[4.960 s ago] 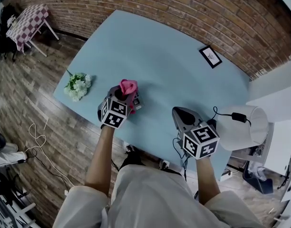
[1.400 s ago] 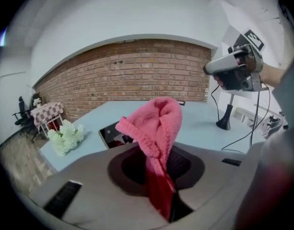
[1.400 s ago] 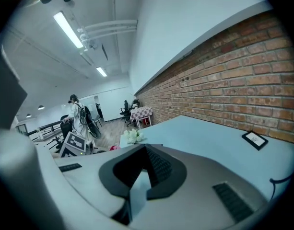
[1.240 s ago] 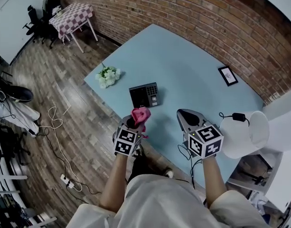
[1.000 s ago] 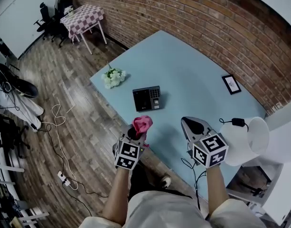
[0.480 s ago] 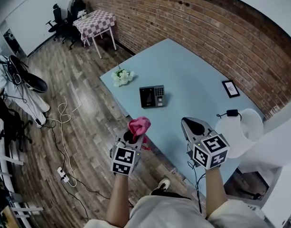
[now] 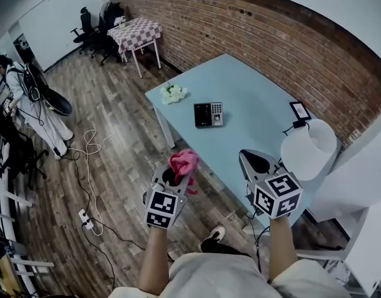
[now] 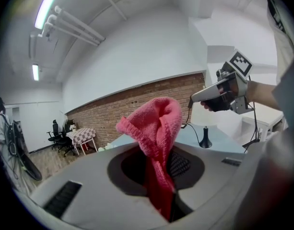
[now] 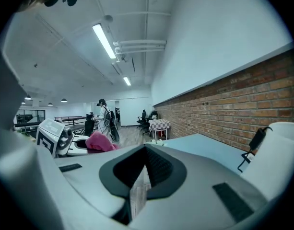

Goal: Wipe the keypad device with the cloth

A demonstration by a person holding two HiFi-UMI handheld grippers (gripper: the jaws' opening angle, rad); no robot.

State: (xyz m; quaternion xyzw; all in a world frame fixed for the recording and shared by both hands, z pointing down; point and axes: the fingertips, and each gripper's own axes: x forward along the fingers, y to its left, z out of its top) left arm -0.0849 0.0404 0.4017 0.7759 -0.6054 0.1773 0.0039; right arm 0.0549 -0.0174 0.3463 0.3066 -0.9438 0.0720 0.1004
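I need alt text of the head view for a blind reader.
The left tool holds a pink cloth, away from the keypad device, which lies on the blue table ahead. The right tool holds nothing.

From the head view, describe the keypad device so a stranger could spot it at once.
On the light blue table by the brick wall, look beside the white flowers. The keypad device is the flat dark slab with buttons, unlike the framed picture.

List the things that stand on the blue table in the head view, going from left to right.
white flowers → keypad device → white lamp. The small picture frame overlaps the lamp in this order, so I leave it out.
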